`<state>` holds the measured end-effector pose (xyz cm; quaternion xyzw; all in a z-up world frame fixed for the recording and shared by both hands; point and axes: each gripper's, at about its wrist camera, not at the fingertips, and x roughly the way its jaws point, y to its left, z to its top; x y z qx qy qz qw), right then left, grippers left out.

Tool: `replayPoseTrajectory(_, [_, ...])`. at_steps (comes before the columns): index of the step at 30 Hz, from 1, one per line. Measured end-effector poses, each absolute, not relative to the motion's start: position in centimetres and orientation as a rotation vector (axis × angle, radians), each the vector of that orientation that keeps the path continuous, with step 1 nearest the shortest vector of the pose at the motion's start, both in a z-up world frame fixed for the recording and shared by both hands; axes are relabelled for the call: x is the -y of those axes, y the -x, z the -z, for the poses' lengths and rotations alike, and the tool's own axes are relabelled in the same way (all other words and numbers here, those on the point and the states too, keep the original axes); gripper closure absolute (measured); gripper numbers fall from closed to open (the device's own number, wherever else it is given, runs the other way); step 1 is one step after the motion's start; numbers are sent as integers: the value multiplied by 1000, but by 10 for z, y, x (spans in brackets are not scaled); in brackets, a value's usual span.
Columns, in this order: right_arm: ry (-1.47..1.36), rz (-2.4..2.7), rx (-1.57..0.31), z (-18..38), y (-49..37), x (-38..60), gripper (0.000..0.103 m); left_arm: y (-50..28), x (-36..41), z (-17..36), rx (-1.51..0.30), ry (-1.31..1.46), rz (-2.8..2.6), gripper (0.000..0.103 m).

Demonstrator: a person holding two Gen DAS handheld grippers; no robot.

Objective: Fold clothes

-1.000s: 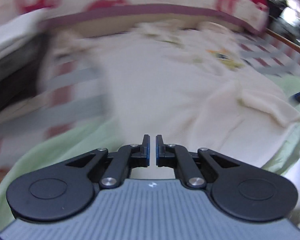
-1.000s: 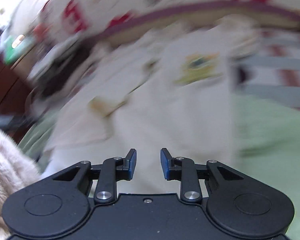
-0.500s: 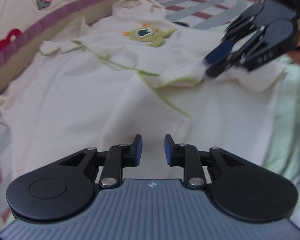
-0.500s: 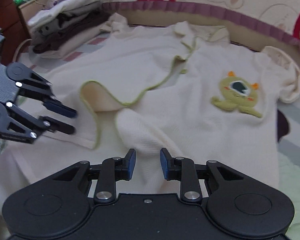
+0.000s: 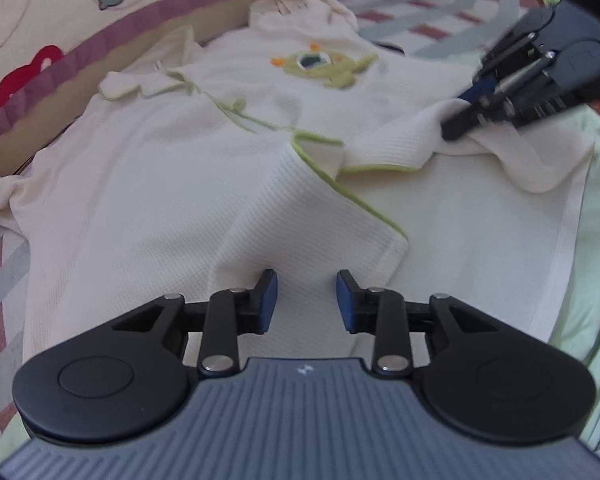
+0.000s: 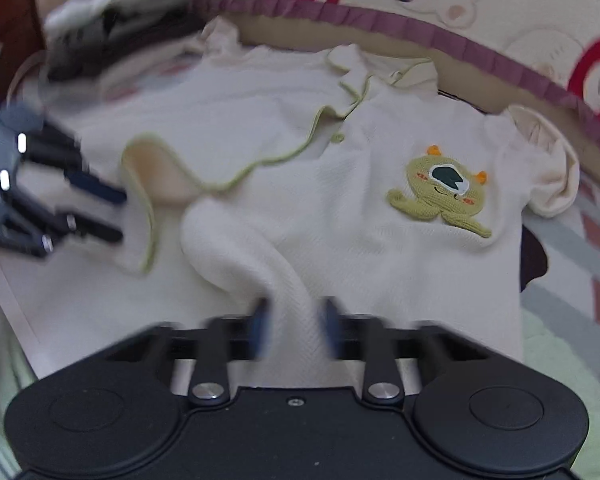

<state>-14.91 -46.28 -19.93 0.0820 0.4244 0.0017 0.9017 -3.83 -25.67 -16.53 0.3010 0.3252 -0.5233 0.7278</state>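
A cream baby garment [image 5: 172, 184] with green piping and a green monster patch [image 5: 320, 66] lies spread on the bed, its front flap turned back. My left gripper [image 5: 306, 300] hovers low over the flap's near corner. Its jaws are opening, and the cloth lies under the gap with no pad pressing on it. My right gripper [image 5: 458, 114] is over at the right side of the garment [image 6: 340, 240]. In its own view the right gripper [image 6: 294, 328] is closing tight on a raised fold of the cloth. The left gripper [image 6: 114, 216] shows there at the left edge.
A padded bumper [image 5: 100, 52] with purple trim and red prints curves along the far side. A blurred stack of folded clothes [image 6: 112, 20] sits at the back left. A striped sheet [image 5: 440, 8] and a pale green blanket [image 5: 596, 260] lie under the garment.
My left gripper swung over onto the garment and its jaws went from shut to open. The right gripper came down at the garment's side and closed on a fold.
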Motion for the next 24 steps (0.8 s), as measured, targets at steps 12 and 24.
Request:
replayPoseTrajectory(12, [-80,192,-946,197,120,484,73,60,243,170,-682,-829,1180,62])
replayPoseTrajectory(24, [-547,21,-642,150,165,539,91,56,256,175,-660,-805,1128,101])
